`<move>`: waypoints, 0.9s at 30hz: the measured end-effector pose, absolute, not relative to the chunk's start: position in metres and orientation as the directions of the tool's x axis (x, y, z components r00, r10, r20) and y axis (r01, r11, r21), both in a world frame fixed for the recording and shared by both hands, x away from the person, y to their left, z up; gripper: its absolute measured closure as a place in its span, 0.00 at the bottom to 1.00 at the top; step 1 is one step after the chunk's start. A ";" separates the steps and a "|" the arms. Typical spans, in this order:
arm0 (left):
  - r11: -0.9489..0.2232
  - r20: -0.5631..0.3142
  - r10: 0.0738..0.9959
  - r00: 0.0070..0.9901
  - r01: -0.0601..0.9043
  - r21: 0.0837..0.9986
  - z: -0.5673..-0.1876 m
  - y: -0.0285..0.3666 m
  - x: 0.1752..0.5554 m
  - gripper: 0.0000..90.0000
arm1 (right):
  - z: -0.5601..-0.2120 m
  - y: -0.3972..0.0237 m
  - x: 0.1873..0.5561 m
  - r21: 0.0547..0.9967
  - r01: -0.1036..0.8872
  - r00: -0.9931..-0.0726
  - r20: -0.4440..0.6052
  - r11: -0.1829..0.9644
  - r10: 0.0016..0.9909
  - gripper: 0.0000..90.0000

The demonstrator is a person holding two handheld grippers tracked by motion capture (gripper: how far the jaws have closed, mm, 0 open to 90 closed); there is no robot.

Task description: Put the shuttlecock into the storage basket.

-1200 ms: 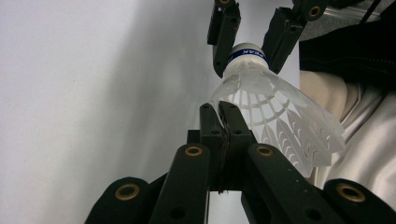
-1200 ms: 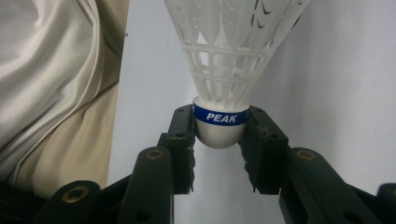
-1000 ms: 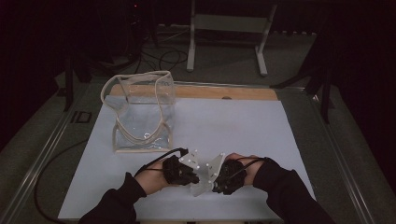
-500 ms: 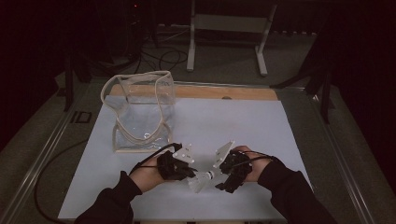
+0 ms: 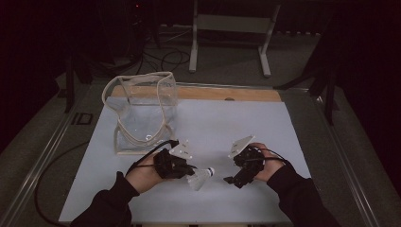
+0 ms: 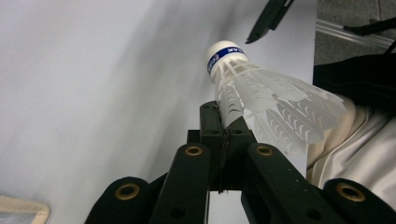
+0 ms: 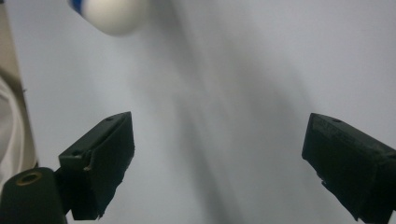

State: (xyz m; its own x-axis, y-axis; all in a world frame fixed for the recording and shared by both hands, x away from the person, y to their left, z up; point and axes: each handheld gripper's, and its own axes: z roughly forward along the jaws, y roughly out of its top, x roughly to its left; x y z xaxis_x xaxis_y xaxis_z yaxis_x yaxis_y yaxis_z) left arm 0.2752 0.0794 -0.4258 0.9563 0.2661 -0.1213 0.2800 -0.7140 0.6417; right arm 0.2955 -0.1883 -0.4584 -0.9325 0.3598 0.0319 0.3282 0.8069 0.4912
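White table, clear bag upper left of the high view, shuttlecock low centre, pinched by its feather skirt in the clamped left gripper. Right gripper just opened its jaws wide, nothing between them, apart at lower right. Shuttlecock looks very light, feathers brittle and crushable; cork head is the firmer hold.

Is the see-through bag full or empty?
Empty, it seems: the clear bag stands upright on the white table, with nothing visible through its walls.

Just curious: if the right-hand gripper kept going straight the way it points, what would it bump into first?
Probably the bare white table top: the right gripper has open jaws with nothing between them. The shuttlecock sits off to one side.
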 end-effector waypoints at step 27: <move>-0.588 -0.053 0.379 0.924 0.284 0.757 -0.359 0.126 0.278 1.00 | -0.488 -0.241 0.282 0.616 0.373 -0.901 0.061 0.694 0.430 0.10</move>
State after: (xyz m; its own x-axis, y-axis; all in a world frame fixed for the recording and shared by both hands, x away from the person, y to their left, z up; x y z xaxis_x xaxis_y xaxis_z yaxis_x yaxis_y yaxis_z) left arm 0.2779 0.1264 -0.3589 0.9239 0.3790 -0.0526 0.2844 -0.5880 0.7572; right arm 0.2819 -0.2412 -0.4882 -0.9008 0.4298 0.0615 0.3730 0.6937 0.6161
